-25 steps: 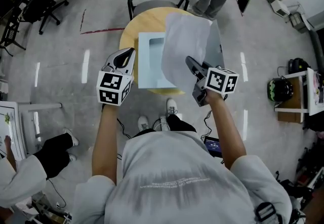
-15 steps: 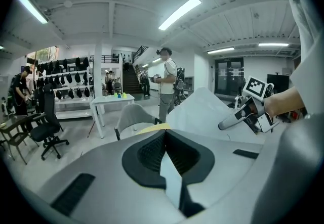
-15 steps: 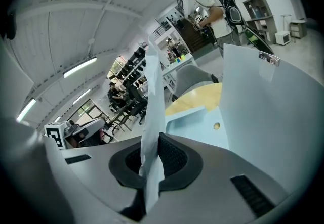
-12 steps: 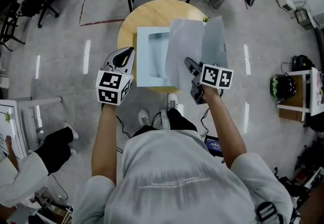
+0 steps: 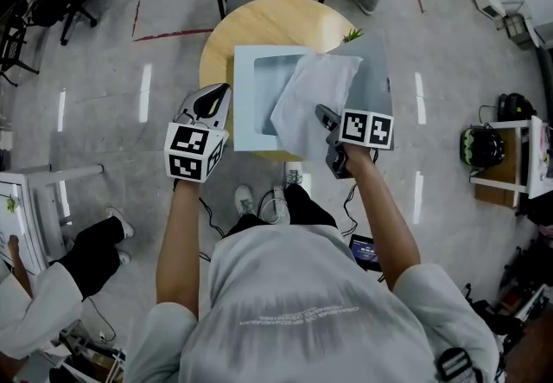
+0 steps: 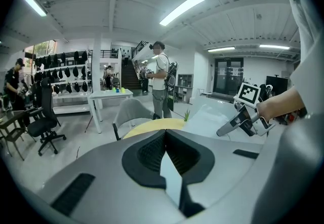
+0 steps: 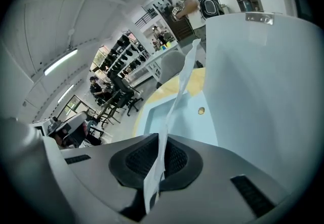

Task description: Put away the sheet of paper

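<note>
Here the sheet of paper [image 5: 311, 100], in the right claw [image 5: 325, 118], half-hides the box [image 5: 246, 118].

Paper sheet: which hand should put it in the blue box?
Probably right. The right gripper pinches the sheet of paper in its fingers just above the open box; the left gripper sits beside the box, holding no paper.

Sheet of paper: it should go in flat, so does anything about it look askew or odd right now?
Yes. The sheet of paper is curled and tilted, pinched by one edge in the right gripper, whose jaws are shut on it. It slants above the open blue box, not lying flat inside. No tear shows.
</note>
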`<state>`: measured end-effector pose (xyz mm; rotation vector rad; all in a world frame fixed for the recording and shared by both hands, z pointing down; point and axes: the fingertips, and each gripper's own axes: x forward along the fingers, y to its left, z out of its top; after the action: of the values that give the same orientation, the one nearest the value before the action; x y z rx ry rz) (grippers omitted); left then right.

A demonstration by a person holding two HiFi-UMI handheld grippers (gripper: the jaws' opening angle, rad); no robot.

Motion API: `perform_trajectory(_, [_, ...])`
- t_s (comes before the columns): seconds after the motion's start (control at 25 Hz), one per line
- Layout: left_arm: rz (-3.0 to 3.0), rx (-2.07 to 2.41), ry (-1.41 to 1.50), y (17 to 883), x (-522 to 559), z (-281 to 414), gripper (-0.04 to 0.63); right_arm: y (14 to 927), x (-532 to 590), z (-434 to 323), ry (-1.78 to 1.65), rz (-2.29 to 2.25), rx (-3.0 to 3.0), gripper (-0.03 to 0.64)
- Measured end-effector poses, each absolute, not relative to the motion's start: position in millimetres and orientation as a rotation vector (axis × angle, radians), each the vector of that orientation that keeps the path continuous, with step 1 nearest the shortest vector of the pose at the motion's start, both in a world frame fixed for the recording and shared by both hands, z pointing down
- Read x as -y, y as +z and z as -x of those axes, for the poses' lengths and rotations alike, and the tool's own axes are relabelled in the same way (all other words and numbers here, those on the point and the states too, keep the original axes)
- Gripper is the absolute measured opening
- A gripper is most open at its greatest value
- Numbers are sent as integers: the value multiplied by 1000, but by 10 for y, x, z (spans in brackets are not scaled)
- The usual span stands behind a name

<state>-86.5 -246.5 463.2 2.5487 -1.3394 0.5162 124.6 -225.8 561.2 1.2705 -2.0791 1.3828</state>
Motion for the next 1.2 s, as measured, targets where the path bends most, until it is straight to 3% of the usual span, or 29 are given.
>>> perform_trajectory(0.44, [-2512,1349,517,4736,2485,960,17,5883,2247,-1174,1474,-1210,2011,28])
perform_trajectory(1.2, [-2428,1458,549,4826,2608,975,17,5969,2502,-904,1316,-962,2072,28])
